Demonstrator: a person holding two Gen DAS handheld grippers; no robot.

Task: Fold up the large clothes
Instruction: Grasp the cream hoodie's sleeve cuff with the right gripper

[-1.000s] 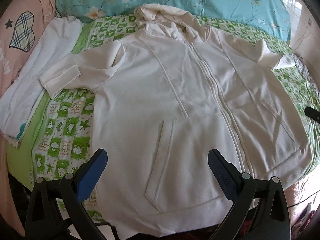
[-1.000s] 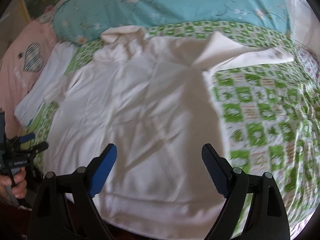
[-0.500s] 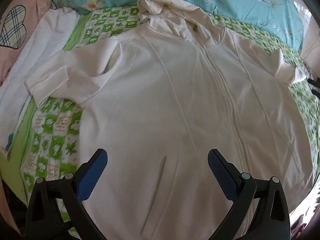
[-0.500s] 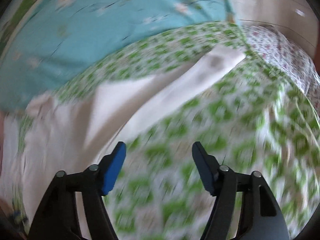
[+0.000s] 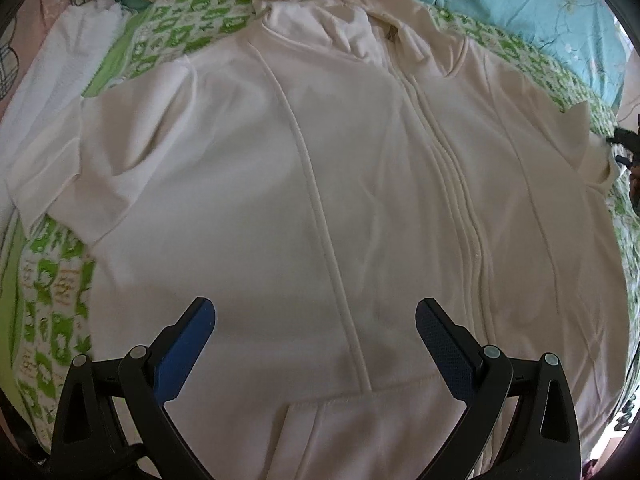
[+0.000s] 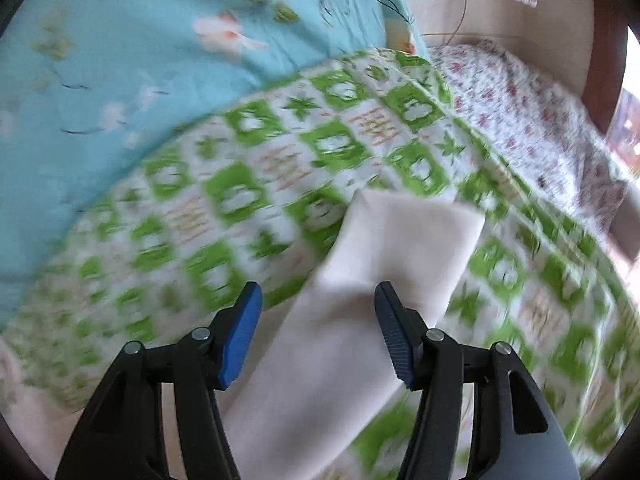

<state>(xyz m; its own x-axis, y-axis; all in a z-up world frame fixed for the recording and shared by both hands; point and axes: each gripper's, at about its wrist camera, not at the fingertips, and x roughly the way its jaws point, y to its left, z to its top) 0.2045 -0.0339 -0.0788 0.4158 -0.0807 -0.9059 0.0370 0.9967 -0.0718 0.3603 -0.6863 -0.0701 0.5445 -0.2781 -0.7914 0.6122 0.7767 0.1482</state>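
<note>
A cream zip hoodie [image 5: 340, 200] lies face up and spread flat on a green-patterned bed cover [image 5: 52, 288], hood toward the far pillows. My left gripper [image 5: 314, 320] is open and empty, hovering above the chest, just over the pocket. My right gripper [image 6: 318, 304] is open over the hoodie's right sleeve [image 6: 384, 264]; the cuff end lies just beyond the blue pads [image 6: 240, 332]. The jaws stand either side of the sleeve, not closed on it. The right gripper also shows at the far right edge of the left wrist view [image 5: 624, 148].
A turquoise floral quilt [image 6: 120, 60] lies along the head of the bed. A white folded garment [image 5: 60, 72] and a pink pillow lie at the left. A floral-print sheet [image 6: 520, 112] and the wooden bed frame [image 6: 600, 40] are at the right.
My left gripper has moved forward up the hoodie, from the hem to above the pocket. My right gripper has swung right to the sleeve cuff and its jaws have narrowed.
</note>
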